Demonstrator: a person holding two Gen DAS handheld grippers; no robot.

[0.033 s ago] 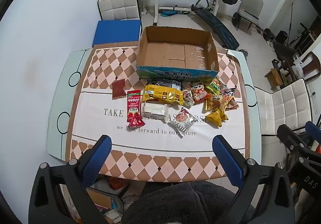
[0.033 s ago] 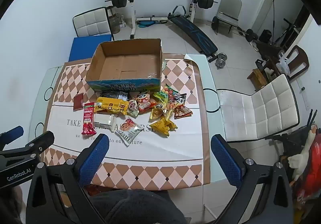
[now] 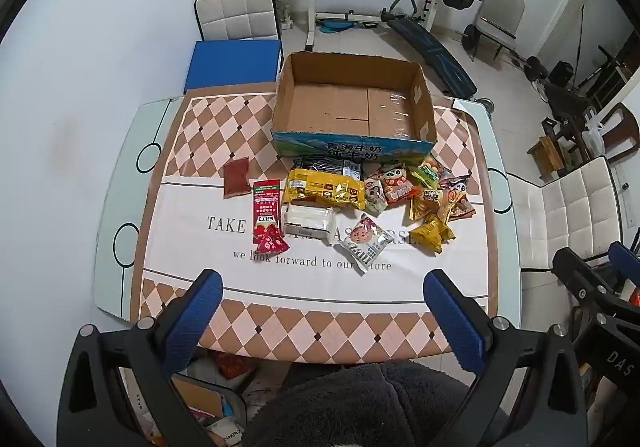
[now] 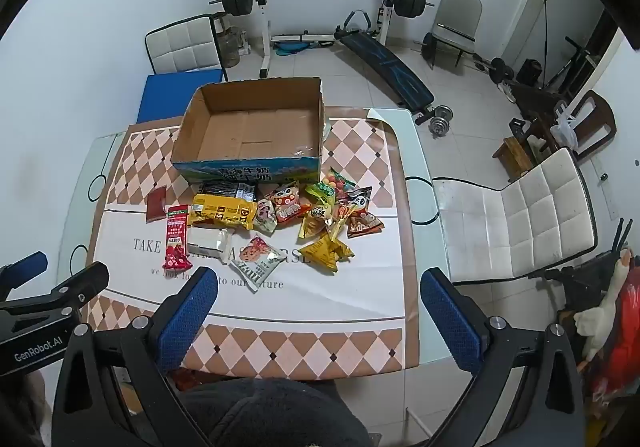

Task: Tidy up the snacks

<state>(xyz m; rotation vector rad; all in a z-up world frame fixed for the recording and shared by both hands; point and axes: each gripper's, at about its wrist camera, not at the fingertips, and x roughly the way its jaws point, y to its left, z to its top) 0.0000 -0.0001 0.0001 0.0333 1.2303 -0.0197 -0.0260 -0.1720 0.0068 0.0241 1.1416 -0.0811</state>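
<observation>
Both claws hang high above the near edge of the table (image 3: 120, 207), tipped steeply down so each camera takes in the whole spread. The left gripper (image 3: 320, 307) stands wide with nothing between its blue pads (image 3: 198, 311), and the right gripper (image 4: 318, 307) is the same, wide and empty; seen from the right wrist, the left tool sits just off to the side, level with it.

The snacks (image 3: 360, 199) lie in a loose heap on the cloth (image 3: 420, 279), pressed up against the near wall of the open box (image 3: 352, 111), which is empty (its cardboard floor shows bare). That placement looks deliberate: each packet has only a short trip over the low wall. A yellow pack (image 3: 324, 189) and a white pack (image 3: 308, 219) lie near the middle, a cookie pouch (image 3: 366, 239) nearest the claws, and a red sachet (image 3: 266, 203) and a dark red packet (image 3: 236, 177) a little apart on the left.

Nothing seems started yet. The cookie pouch, lying free of the others, looks the easiest first pick; the overlapping small bags on the right may drag their neighbours along.
</observation>
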